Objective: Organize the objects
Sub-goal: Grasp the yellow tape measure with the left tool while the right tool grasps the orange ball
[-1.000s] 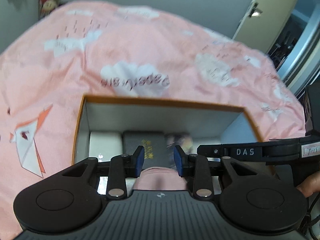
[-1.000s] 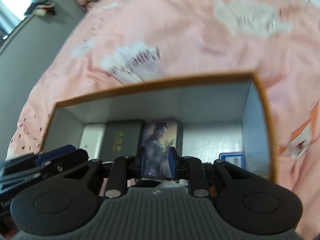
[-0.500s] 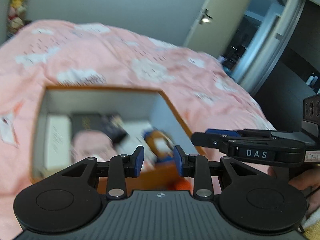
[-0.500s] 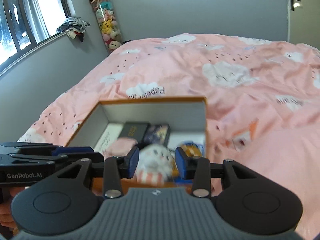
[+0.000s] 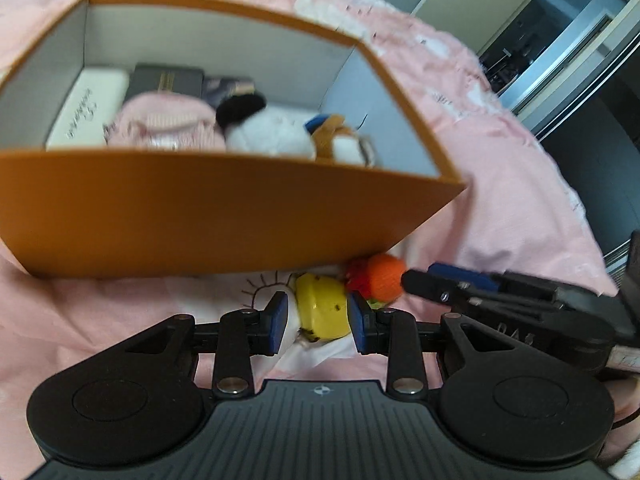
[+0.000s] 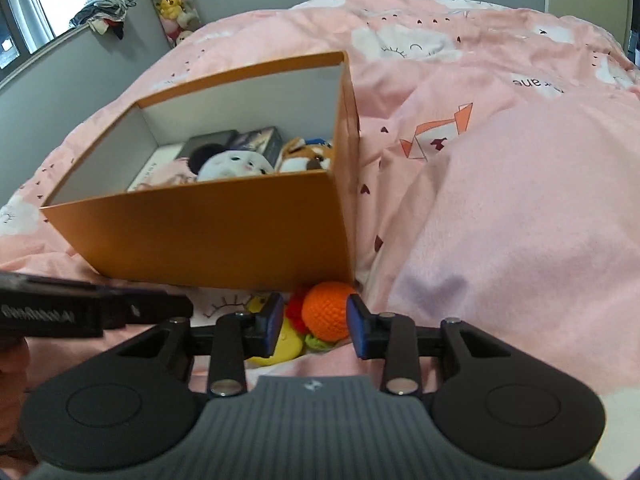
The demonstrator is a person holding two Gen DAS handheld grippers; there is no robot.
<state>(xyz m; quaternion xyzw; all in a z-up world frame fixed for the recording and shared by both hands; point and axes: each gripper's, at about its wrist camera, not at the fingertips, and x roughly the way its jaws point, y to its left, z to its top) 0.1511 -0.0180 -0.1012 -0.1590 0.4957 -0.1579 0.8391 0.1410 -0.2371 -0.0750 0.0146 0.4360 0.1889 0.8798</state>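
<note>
Lying on the pink bedspread (image 6: 500, 208), just beside the near wall of the orange box (image 6: 224, 232), two loose items are listed. Item one: yellow toy (image 5: 322, 310), apparently smooth and firm, likely light; a hold across its rounded sides is judged best, though slipping is possible. It is framed by the left gripper (image 5: 318, 318), whose jaws are parted and not pressing on it. Item two: orange crocheted ball (image 6: 326, 312), soft, light and compressible, with red and green trim; its middle is judged the safest hold. It is seen between the fingers of the right gripper (image 6: 314, 326), whose jaws are closing without contact. Already boxed: plush toys (image 6: 236, 164), small packs.
</note>
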